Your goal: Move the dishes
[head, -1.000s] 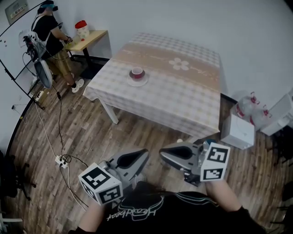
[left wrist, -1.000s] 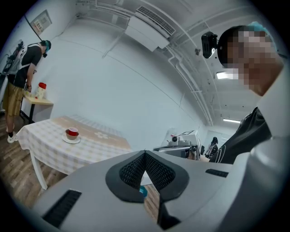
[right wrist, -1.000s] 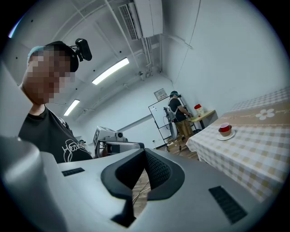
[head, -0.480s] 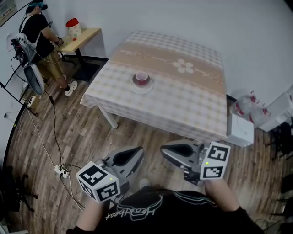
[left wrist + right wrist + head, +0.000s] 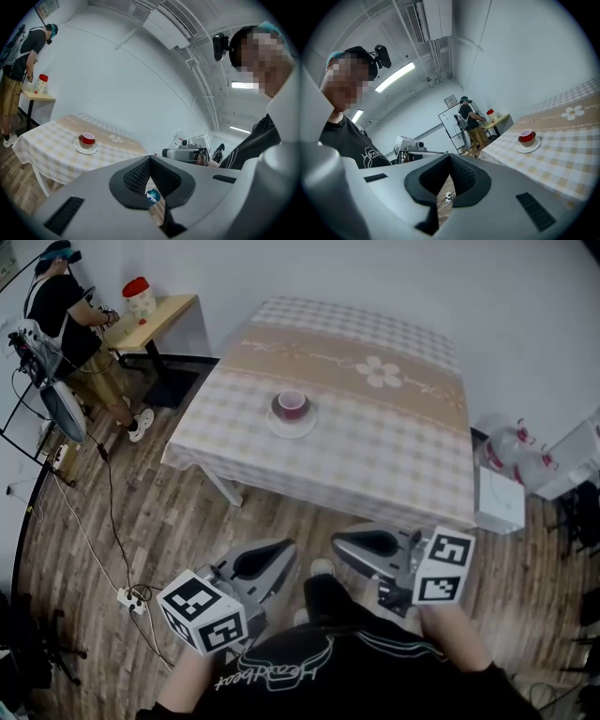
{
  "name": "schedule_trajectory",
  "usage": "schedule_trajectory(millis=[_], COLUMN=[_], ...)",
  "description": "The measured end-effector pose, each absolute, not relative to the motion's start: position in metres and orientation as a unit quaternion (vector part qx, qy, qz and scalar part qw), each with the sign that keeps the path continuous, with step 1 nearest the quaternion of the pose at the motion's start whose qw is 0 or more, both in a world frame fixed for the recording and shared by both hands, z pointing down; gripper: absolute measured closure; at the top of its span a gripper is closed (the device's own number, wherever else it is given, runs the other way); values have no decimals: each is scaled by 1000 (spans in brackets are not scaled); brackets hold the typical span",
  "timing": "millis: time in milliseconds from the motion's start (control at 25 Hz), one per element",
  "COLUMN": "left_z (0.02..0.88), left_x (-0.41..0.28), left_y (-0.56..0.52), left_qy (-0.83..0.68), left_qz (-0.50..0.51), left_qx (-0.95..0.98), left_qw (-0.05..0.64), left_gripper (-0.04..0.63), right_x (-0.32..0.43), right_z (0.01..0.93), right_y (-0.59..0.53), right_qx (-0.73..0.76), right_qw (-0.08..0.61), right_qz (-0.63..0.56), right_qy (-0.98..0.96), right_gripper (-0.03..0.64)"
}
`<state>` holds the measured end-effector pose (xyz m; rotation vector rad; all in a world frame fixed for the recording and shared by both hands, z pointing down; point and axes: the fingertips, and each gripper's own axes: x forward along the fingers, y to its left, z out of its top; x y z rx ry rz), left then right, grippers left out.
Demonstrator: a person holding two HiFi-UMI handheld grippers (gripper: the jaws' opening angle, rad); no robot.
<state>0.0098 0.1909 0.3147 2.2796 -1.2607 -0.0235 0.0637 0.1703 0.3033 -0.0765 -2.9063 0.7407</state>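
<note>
Left gripper [image 5: 150,158]: clenched, jaw tips pressed together with nothing between; held low in front of the body over the wooden floor [image 5: 187,512], well apart from the table.
Right gripper [image 5: 449,155]: likewise clenched and empty, just beside the left one, pointing the same way.
Cup [image 5: 292,403]: red inside, upright on a white saucer [image 5: 292,421] — untouched, no gripper near.
Table [image 5: 394,446]: covered by a checked cloth with a beige band and a white flower print; cup and saucer towards its near-left part.
Far left: a second person [image 5: 64,306] standing at a small wooden side table [image 5: 159,315] bearing a red-lidded jar [image 5: 140,298].
Floor: power strip [image 5: 127,597] and trailing cables at left; white box [image 5: 499,502] and plastic bags [image 5: 511,448] at the table's right.
</note>
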Motion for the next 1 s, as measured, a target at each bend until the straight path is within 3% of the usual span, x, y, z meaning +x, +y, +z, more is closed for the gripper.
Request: schedule_trajectory(millis=[1000], left_z=[329], left_x=[-65], left_y=[-59], left_qy=[-511], left_qz=[15], left_qx=[813], left_qw=[279], left_gripper=[598], right_x=[-24], right_z=[336], right_y=[-84], right_qx=[-72], right_qw=[85], right_qz=[258], right_qy=[-960], right_gripper=[604])
